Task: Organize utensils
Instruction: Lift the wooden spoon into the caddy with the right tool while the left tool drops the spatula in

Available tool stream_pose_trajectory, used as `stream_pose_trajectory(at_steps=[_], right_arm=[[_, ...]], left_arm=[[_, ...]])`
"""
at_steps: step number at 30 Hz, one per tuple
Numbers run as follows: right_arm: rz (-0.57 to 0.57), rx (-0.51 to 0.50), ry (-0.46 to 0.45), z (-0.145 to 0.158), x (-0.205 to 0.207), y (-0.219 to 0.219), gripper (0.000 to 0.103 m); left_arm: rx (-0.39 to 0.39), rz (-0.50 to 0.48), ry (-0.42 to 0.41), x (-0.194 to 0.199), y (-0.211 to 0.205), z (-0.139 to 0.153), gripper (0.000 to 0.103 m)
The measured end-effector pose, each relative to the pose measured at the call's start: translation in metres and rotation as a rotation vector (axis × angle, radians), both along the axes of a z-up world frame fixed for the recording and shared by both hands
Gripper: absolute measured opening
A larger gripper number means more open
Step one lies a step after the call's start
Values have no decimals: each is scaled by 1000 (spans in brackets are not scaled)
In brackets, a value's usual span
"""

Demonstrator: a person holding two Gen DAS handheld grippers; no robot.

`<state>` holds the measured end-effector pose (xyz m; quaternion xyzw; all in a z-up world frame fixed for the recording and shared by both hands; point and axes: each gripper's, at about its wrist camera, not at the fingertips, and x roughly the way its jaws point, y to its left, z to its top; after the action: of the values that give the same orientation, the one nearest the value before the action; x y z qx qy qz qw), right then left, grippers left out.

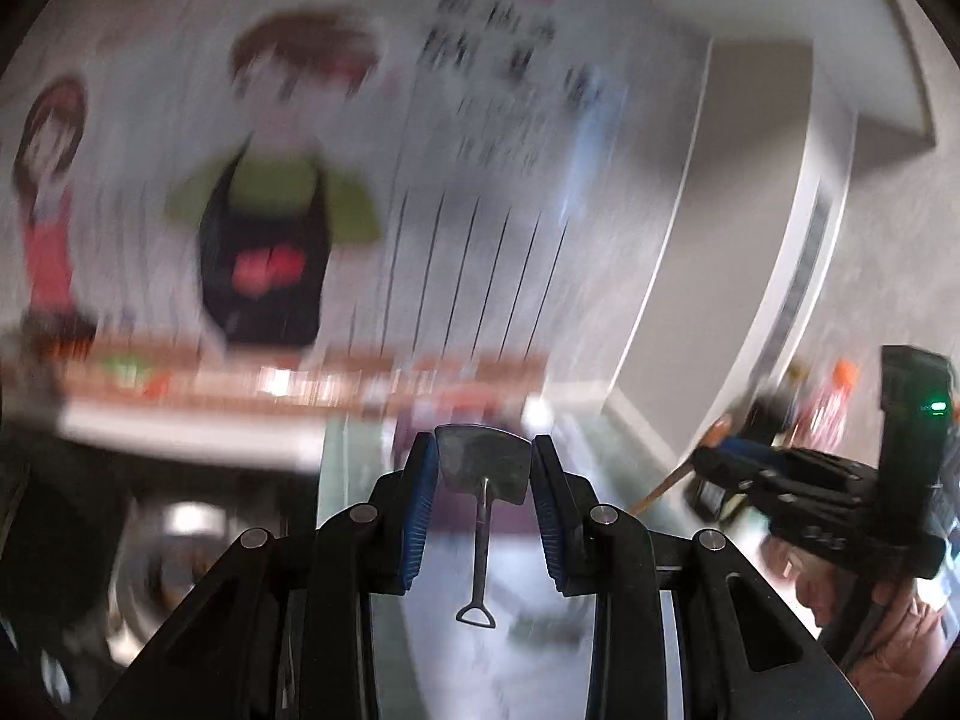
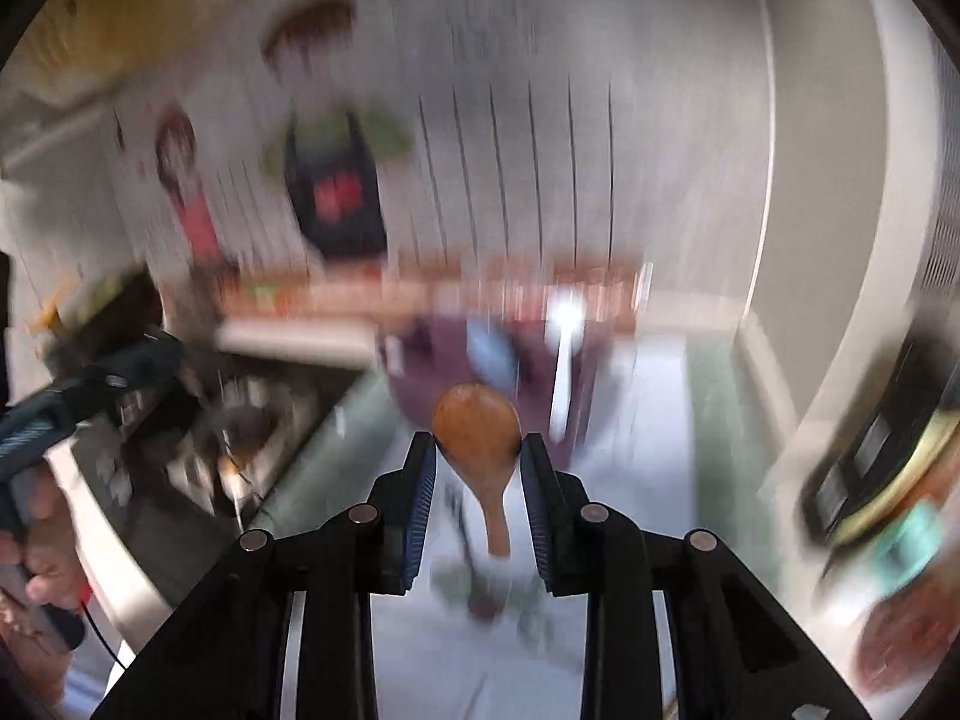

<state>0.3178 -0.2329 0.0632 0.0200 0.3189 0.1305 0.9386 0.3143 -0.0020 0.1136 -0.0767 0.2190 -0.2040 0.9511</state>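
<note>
Steel spatula (image 1: 483,465) – flat, fan-bladed – clamped in left tool (image 1: 483,450); right tool (image 2: 477,450) clamps smooth wooden spoon (image 2: 477,426).

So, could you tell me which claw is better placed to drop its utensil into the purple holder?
Probably right: the right claw grips the wooden spoon with the purple holder open straight ahead. The left claw, gripping the metal spatula, shows only a purple sliver behind it.

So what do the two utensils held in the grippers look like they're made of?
The small spatula in the left gripper looks like metal, brushed grey with a dull sheen. The spoon in the right gripper looks like wood, a warm orange-brown with a smooth, perhaps varnished, surface.
</note>
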Motion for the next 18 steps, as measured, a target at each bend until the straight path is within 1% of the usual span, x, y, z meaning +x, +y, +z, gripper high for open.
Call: stream_pose_trajectory(at_steps=[1,2,4,5,7,9,11,14,16,18], right_arm=[[2,5,-44,18,-1,-2,26],[1,7,-106,45,2,-4,26],[-9,-13,-188,81,14,-4,26],[-17,-28,-225,94,22,-3,26],[-20,-54,-251,107,41,-2,26],[-24,-61,-239,107,61,-4,26],[-26,-62,-216,96,80,-5,26],[-25,-38,-155,72,106,-11,26],[-24,-10,-113,56,117,-14,26],[-23,-5,-83,39,126,-16,26]], left_arm=[[-17,-7,-26,6,-2,16,32],[-27,-10,-49,11,-3,27,32],[-27,10,-115,28,-8,53,32],[-25,18,-129,35,-10,58,32],[-32,22,-140,54,-14,65,32],[-27,32,-136,75,-18,59,33],[-14,42,-123,92,-22,47,33],[-1,63,-96,116,-28,26,32],[3,81,-71,133,-30,6,32],[13,97,-47,146,-33,-13,33]])
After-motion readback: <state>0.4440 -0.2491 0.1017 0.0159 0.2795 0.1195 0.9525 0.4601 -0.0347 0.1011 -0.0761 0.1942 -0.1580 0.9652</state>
